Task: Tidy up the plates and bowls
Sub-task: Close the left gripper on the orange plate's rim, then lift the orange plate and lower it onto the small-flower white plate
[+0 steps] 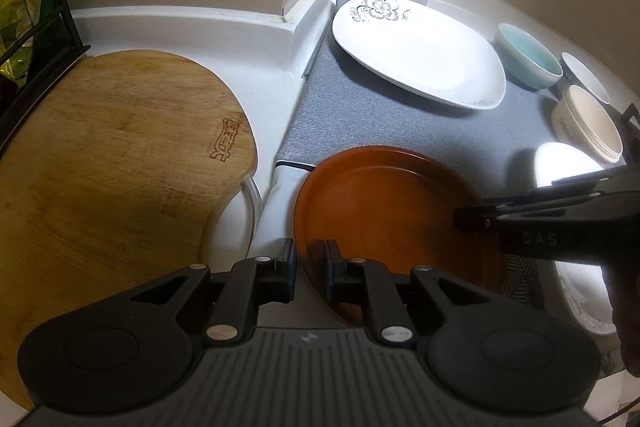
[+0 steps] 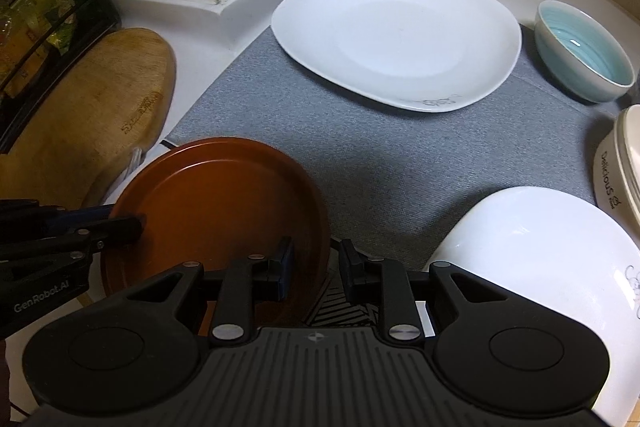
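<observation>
A brown round plate (image 1: pixel 384 211) (image 2: pixel 216 211) lies at the near left corner of the grey mat (image 1: pixel 380 123) (image 2: pixel 360 147). My left gripper (image 1: pixel 310 259) (image 2: pixel 132 223) is shut on its left rim. My right gripper (image 2: pixel 316 259) (image 1: pixel 476 215) straddles the plate's right rim, one pad over the inside and the other outside, with a small gap still showing. A white square flowered plate (image 1: pixel 416 55) (image 2: pixel 396 39) sits at the back of the mat. Along the right stand a teal bowl (image 1: pixel 528 55) (image 2: pixel 584 51), a white bowl (image 1: pixel 584 75) and cream stacked bowls (image 1: pixel 588 123) (image 2: pixel 620 159).
A second white flowered dish (image 2: pixel 540 251) (image 1: pixel 568 163) lies at the near right. A wooden cutting board (image 1: pixel 112 155) (image 2: pixel 92 107) lies left of the mat, with a black rack (image 1: pixel 40 27) (image 2: pixel 48 7) of packets behind it. Walls and a raised counter lip close the back.
</observation>
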`<state>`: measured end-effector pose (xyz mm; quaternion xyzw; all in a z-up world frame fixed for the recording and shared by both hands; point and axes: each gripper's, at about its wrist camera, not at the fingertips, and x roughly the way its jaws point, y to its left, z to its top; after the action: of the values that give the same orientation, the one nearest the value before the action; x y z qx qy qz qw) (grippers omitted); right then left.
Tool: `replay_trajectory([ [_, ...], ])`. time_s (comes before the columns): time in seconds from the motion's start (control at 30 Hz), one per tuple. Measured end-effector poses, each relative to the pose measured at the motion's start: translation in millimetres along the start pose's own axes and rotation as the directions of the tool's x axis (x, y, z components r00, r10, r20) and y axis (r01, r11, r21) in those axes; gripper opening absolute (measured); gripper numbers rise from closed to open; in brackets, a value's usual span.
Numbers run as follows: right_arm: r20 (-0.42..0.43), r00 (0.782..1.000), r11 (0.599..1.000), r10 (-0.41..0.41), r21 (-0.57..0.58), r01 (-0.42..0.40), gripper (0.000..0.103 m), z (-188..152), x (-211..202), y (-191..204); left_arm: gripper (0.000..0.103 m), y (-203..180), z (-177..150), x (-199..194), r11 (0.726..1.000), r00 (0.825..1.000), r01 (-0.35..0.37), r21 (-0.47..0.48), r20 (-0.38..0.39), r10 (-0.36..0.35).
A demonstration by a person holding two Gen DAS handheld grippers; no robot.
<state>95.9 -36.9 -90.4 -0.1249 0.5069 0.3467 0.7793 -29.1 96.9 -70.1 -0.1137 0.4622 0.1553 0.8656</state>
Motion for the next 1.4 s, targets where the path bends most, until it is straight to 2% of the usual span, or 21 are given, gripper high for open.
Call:
replay_trajectory([
  [0.1, 0.008, 1.000, 1.000, 0.005, -0.014, -0.005, 0.021, -0.2, -1.0, 1.4, 0.014, -0.2, 0.4, -1.4, 1.000, 1.000, -0.008, 0.000, 0.002, 0.008],
  [0.2, 0.018, 1.000, 1.000, 0.013, -0.003, -0.013, 0.009, -0.6, -2.0, -2.4, 0.014, 0.6, 0.6, -5.9, 1.000, 1.000, -0.015, -0.006, 0.011, 0.015],
  [0.47, 0.053, 0.996, 0.997, 0.072, -0.003, -0.071, 0.008, -3.6, -7.6, -10.6, 0.014, -4.4, 0.6, -15.4, 0.999, 0.998, -0.043, -0.015, 0.042, 0.043],
  [0.77, 0.084, 0.994, 0.997, 0.072, -0.027, -0.070, 0.008, -2.2, -34.2, -21.2, 0.014, -19.6, 1.1, -32.7, 0.999, 0.994, -0.034, -0.031, 0.103, 0.037],
  [1.03, 0.105, 0.993, 0.998, 0.055, -0.025, -0.053, 0.008, -9.0, -58.5, -38.7, 0.014, -50.3, -4.6, -45.7, 1.000, 0.991, -0.012, -0.002, 0.132, 0.012],
  [1.4, 0.113, 0.993, 0.998, 0.016, 0.055, -0.022, 0.008, -41.0, -91.1, -94.1, 0.014, -118.7, -7.0, -50.5, 0.996, 0.989, 0.046, 0.075, 0.138, -0.056],
])
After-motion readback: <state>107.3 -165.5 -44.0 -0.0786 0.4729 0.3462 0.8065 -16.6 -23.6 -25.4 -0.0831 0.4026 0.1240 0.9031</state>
